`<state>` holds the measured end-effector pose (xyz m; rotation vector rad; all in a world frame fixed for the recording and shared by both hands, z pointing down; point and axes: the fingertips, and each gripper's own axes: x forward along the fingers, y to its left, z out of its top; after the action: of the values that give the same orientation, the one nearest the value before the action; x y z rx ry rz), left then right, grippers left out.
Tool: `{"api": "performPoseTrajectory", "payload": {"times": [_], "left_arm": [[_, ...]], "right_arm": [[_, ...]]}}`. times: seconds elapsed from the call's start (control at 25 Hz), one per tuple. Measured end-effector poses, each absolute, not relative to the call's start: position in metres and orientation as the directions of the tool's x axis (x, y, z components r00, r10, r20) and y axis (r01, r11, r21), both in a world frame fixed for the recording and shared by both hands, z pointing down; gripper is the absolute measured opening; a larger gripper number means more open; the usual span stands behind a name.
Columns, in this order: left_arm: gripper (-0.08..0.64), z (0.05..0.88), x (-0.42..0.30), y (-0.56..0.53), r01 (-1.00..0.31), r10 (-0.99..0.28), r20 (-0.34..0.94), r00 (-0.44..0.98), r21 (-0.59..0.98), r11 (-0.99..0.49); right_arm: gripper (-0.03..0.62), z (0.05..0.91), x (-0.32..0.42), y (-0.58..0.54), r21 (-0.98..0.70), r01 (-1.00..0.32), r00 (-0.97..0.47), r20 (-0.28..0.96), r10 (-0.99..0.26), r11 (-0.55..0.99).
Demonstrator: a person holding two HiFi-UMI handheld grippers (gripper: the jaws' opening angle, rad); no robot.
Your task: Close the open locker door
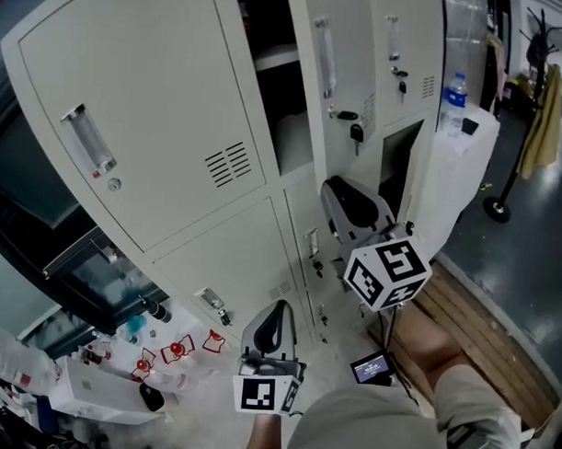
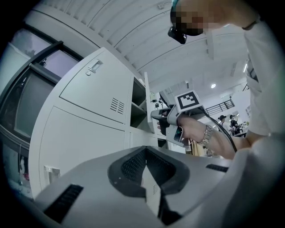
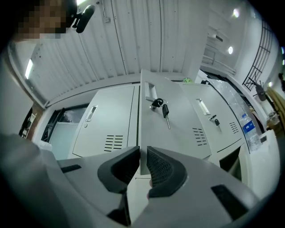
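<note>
Pinching the edge of the open pale-grey metal locker door (image 3: 173, 120), a key (image 3: 165, 111) in its lock, the right gripper (image 3: 141, 153) shows that clamp only in its own view. The head view places the door swung out in the upper row. The left gripper (image 2: 145, 150) hangs low, jaws together, empty.

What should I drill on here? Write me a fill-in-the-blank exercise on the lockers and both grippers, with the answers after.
1. The open locker door belongs to the ___ row of lockers.
2. From that door's lock hangs a black-headed ___.
3. The right gripper is closed on that door's thin ___.
4. The left gripper sits lower, with its jaws together, holding ___.

Missing words: upper; key; edge; nothing.
</note>
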<state>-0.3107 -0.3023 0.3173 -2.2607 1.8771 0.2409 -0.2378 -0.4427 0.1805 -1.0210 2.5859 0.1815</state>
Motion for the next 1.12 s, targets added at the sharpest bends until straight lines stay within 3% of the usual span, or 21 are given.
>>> {"api": "performPoseTrajectory", "payload": {"times": [1.12], "left_arm": [[0.008, 0.344, -0.351, -0.331, -0.974, -0.954, -0.209, 0.213, 0.026, -0.223]], "right_arm": [[0.041, 0.173, -0.316, -0.504, 0.028, -0.676, -0.715, -0.271, -0.645, 0.737]]}}
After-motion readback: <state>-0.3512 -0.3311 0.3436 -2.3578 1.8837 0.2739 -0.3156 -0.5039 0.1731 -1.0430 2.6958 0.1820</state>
